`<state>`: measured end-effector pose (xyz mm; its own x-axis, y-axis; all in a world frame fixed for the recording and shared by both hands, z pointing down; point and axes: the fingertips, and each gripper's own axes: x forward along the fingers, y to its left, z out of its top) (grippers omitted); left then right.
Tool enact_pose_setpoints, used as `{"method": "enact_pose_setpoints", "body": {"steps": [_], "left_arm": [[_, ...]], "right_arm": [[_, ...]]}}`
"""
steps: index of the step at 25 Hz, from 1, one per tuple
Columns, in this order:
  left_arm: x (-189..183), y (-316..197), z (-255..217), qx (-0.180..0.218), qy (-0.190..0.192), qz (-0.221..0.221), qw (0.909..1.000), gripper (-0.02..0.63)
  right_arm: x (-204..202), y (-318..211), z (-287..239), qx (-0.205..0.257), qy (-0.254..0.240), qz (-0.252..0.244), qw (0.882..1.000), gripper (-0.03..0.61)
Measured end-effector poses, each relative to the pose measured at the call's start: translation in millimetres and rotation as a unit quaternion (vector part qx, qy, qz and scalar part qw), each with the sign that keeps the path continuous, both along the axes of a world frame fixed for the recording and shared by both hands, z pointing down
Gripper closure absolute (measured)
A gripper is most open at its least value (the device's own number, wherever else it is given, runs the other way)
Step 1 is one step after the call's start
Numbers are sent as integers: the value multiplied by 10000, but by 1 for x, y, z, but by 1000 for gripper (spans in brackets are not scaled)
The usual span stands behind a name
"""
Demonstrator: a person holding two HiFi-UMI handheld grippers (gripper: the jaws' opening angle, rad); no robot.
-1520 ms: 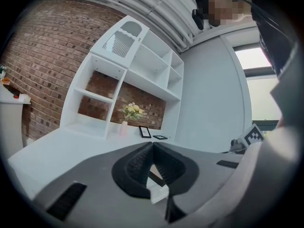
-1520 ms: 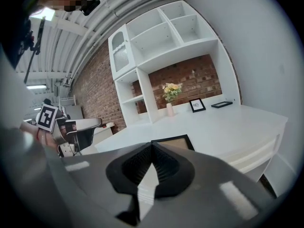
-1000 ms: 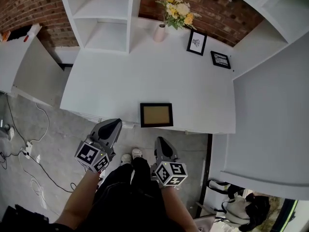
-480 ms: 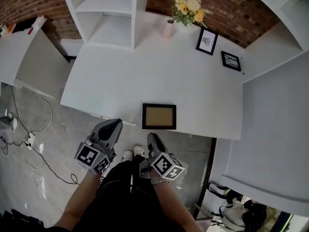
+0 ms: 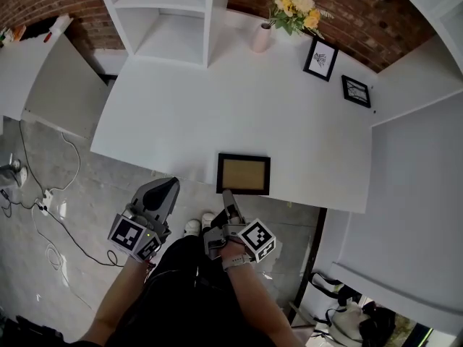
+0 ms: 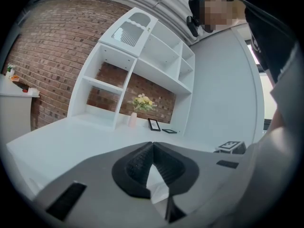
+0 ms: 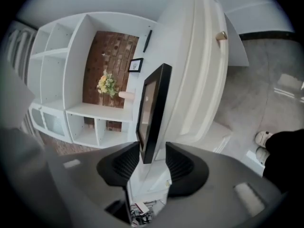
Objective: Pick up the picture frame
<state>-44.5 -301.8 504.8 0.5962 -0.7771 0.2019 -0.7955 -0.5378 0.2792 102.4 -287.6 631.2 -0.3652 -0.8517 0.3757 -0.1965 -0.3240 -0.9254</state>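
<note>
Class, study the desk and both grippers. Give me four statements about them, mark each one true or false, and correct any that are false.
1. The picture frame lies flat at the near edge of the desk. True.
2. The right gripper is shut on the picture frame. False: its jaws have just been opening and stand apart, with the frame's edge between them.
3. The left gripper is shut and empty. True.
4. The vase stands right beside the picture frame. False: it stands at the desk's far side, near the brick wall.
</note>
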Motion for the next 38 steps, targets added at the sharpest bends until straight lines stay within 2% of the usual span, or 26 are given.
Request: {"method": "enact_pose_setpoints", "body": {"steps": [11,25,28,38], "left_arm": [[2,5,12,-116,64,9,9999,607],[-3,7,17,-173,66,-24,9998,607],[-3,6,17,-176,72,-21,9998,607],[-2,7,19,-207,119,-34,9997,607]], "right_arm": [[-4,-16,12,-306,-564,402,9971,402],[-4,-11,9,-328,-791,640,9943,452],[-3,-12,10,-173,-865,643,9940,457],[-4,1,6,-127,-741,539,9957,494]]}}
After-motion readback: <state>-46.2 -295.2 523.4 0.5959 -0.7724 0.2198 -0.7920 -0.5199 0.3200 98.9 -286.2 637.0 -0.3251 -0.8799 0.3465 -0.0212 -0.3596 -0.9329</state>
